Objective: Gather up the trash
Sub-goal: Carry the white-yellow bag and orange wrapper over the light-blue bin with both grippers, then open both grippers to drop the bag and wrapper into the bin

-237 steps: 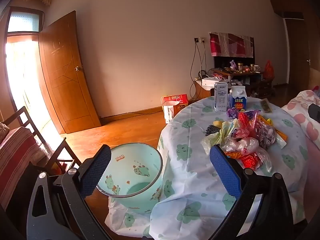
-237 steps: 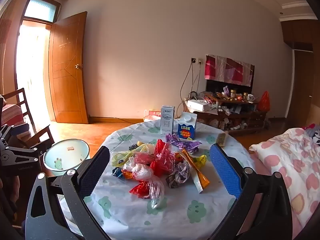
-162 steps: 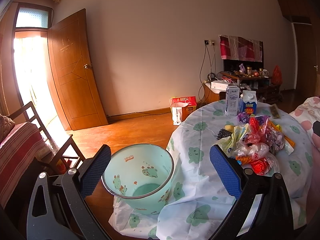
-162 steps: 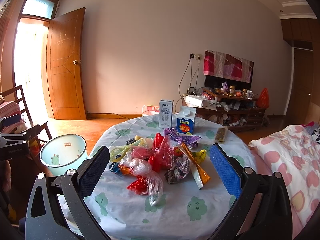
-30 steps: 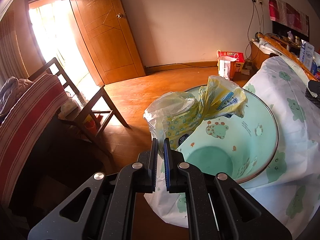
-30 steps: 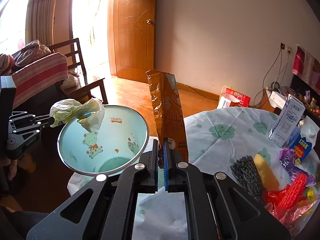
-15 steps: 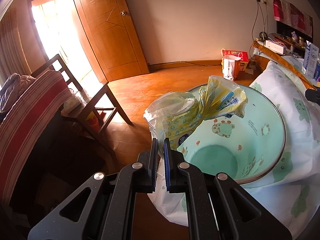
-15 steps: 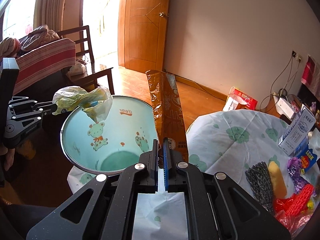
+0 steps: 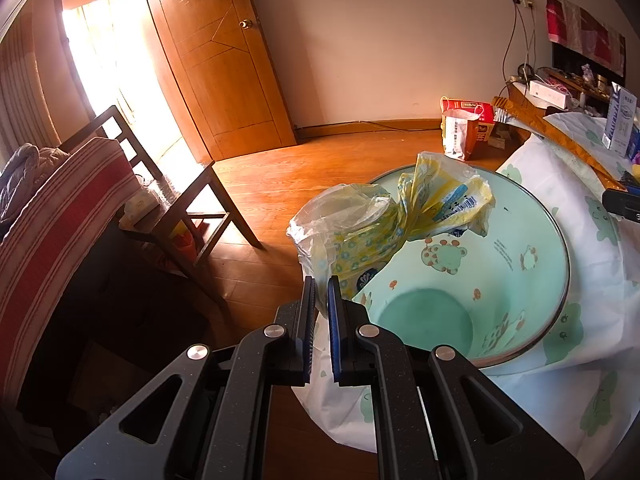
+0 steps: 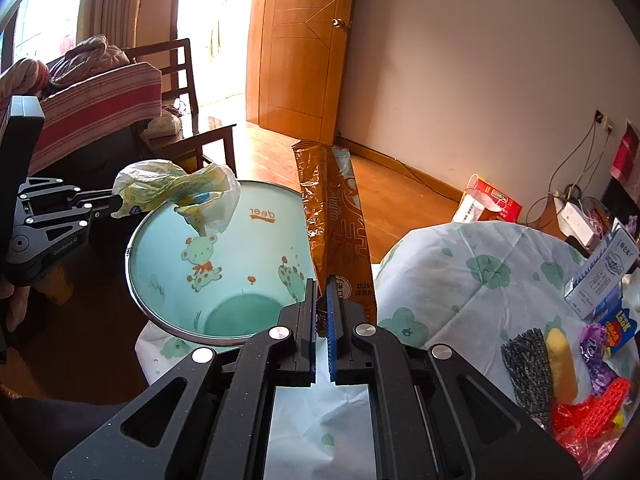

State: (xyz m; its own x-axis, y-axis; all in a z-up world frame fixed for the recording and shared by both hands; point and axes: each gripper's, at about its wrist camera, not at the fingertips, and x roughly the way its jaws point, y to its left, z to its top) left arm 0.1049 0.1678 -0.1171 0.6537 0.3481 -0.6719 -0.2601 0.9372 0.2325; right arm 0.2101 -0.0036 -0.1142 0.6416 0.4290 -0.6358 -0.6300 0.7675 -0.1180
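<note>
A mint-green bin (image 9: 516, 280) with cartoon animals stands on the floor beside the round table. My left gripper (image 9: 321, 284) is shut on a crumpled yellow plastic bag (image 9: 384, 216), which hangs over the bin's near rim. In the right wrist view the same bag (image 10: 176, 192) sits above the bin (image 10: 224, 248) at its left edge, and the left gripper (image 10: 114, 202) holds it from the left. My right gripper (image 10: 322, 286) is shut on the lower end of a long orange-brown wrapper (image 10: 336, 224), which stands upright over the bin's right rim.
The table wears a white cloth with green prints (image 10: 472, 276). On it lie a milk carton (image 10: 604, 272), a dark scrubber (image 10: 528, 364) and red and purple wrappers (image 10: 592, 404). A wooden chair (image 9: 188, 208), a striped sofa (image 9: 56, 216) and a red paper bag (image 9: 464, 128) surround the bin.
The right gripper has shifted towards the bin with the wrapper and rolled slightly. The left gripper and its bag have stayed where they were.
</note>
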